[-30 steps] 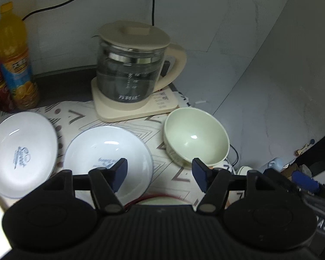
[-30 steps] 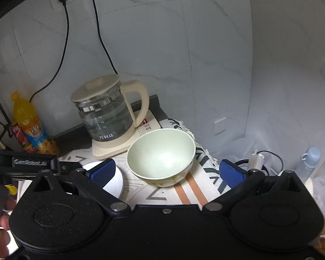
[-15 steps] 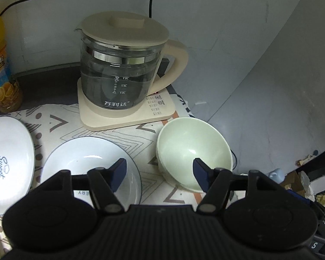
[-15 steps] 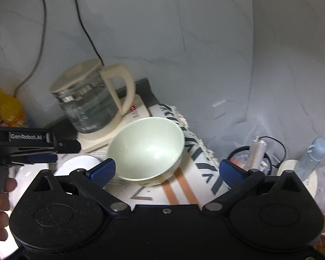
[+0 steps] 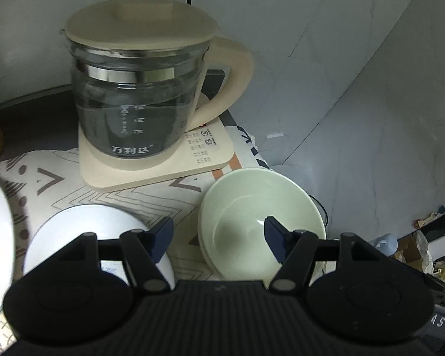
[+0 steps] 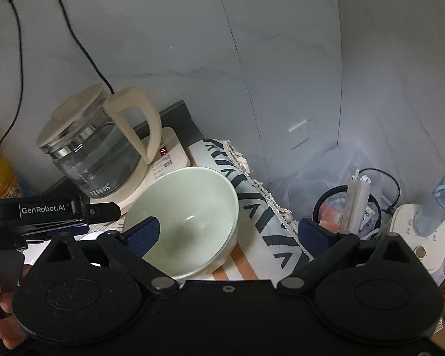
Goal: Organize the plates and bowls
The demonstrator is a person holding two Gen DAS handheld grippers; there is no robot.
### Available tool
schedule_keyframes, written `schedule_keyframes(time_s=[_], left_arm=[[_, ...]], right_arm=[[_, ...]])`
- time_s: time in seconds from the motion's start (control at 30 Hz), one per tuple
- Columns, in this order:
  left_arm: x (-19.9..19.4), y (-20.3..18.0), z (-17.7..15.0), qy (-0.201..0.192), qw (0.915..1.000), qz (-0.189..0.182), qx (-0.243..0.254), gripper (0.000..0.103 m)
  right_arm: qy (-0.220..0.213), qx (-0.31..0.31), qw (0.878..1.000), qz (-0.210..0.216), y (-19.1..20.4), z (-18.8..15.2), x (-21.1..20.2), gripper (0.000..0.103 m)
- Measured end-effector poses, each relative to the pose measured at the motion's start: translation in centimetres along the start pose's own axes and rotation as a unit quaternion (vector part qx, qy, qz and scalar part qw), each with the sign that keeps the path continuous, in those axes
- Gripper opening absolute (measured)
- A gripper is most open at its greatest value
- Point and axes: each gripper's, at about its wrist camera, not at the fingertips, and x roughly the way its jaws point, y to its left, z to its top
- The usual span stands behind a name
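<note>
Straddling the near rim of the green bowl (image 6: 187, 216), right gripper (image 6: 227, 233) spread wide and closing, pads clear of it, apparently lining up a rim grab. Left gripper (image 5: 216, 234) half spread, empty, poised between white bowl (image 5: 98, 231) and green bowl. Green bowl upright on patterned mat (image 5: 74, 187) beside kettle (image 5: 136, 95); pale, glossy, deep, empty.

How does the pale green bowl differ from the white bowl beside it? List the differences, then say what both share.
1. Colour: the green bowl is pale green inside; the white bowl is white.
2. Markings: the white bowl shows small dark print near its lower edge; the green bowl's inside looks plain.
3. Place: the green bowl sits by the cloth's edge, right of the white bowl.

Shared: both stand upright, look empty, and rest on the patterned cloth before the kettle.
</note>
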Motion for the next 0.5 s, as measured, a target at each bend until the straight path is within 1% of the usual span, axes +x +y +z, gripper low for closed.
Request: schedule_keyframes(time_s=[0.03,0.1,0.13,0.2,0.27,0.3,0.33,0.4,0.5], left_arm=[[0.4,0.0,0.1,0.002,1.0,0.0,-0.004,0.066],[1.2,-0.3,0.2,0.005,0.9999,-0.007,-0.008,0.065],[1.6,-0.4,0.3,0.007,0.9999,-0.007,-0.008,0.065],[2.3,-0.5,0.3,0.013,0.9999,-0.002,-0.008,0.065],[3.0,-0.6,0.1,0.018,0.9998,0.001,-0.014,0.063],[3.4,-0.5,0.0,0.023,0.9996,-0.001,-0.016,0.062],[3.7,-0.4,-0.1,0.028,0.9995,-0.002,-0.017,0.062],[4.3,-0.2,-0.2,0.032,0.9993,0.01,-0.018,0.06],[5.1,0.2,-0.2,0.042,0.9986,0.015,-0.028,0.052]], right_arm=[[0.003,0.001,1.0,0.001,-0.1,0.2,0.4,0.096],[0.011,0.004,1.0,-0.001,-0.3,0.4,1.2,0.089],[0.016,0.007,1.0,-0.004,-0.3,0.4,1.7,0.087],[0.03,0.018,0.999,-0.001,-0.5,0.5,2.6,0.075],[0.044,0.027,0.999,0.009,-0.7,0.5,3.5,0.068],[0.053,0.029,0.998,0.01,-0.6,0.4,4.1,0.066],[0.059,0.031,0.998,0.009,-0.6,0.3,4.5,0.066],[0.074,0.032,0.997,0.002,-0.5,0.1,5.4,0.063],[0.09,0.037,0.995,0.004,-0.5,-0.2,6.5,0.057]])
